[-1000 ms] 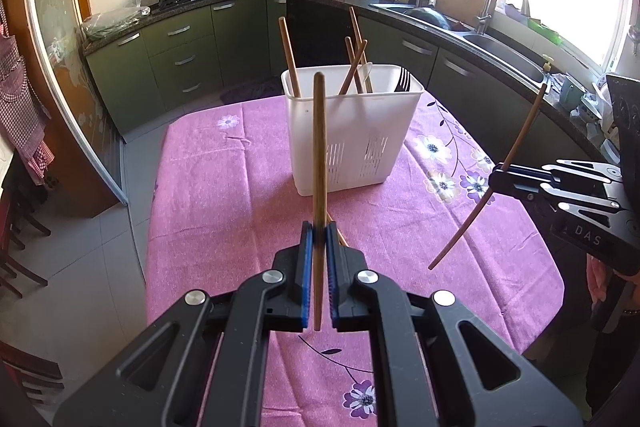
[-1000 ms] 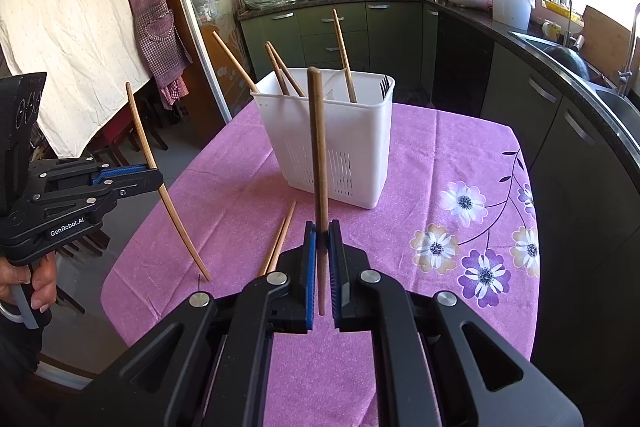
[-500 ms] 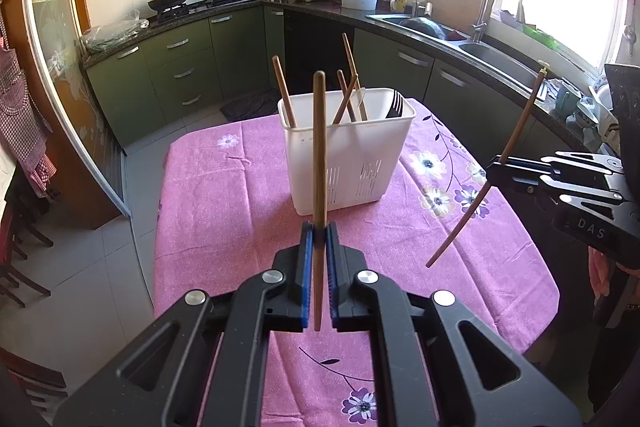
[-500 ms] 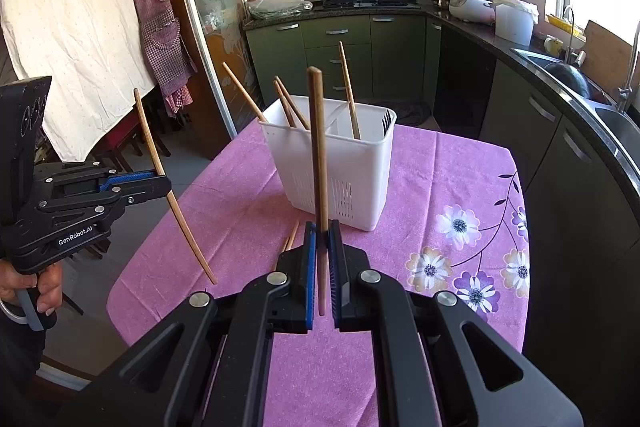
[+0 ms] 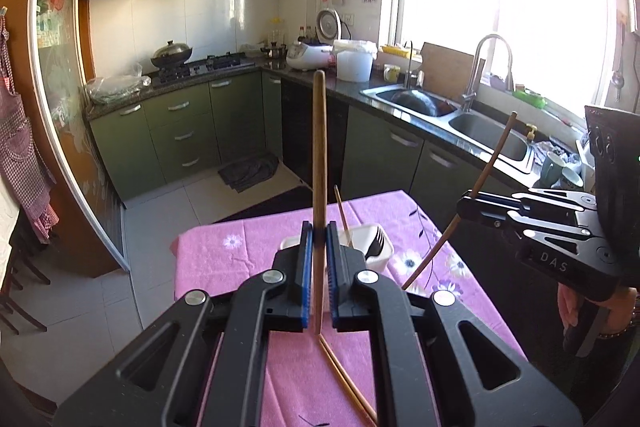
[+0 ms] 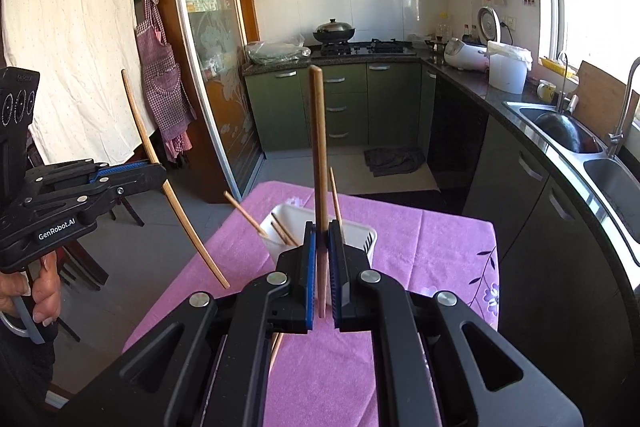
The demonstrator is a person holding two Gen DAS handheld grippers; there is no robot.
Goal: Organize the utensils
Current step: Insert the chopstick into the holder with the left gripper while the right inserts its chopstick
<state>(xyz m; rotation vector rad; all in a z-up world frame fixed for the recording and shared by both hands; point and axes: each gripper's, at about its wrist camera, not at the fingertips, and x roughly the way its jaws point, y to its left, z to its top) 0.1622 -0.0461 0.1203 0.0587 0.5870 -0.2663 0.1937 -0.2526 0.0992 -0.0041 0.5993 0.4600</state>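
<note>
My left gripper is shut on a wooden chopstick that stands upright, raised high above the pink table. My right gripper is shut on another upright chopstick. Each gripper shows in the other's view, the right one at right and the left one at left, each with its chopstick slanting. The white utensil holder sits below, partly hidden behind the fingers, holding several chopsticks and a black fork. It also shows in the right wrist view. Two chopsticks lie on the cloth.
The table has a pink flowered cloth. Green kitchen cabinets and a counter with a double sink run behind and to the right. A hob with a wok is at the back. A glass door stands at left.
Both grippers have risen well above the table with their chopsticks, so the holder now sits low and small in both views. Both stay shut.
</note>
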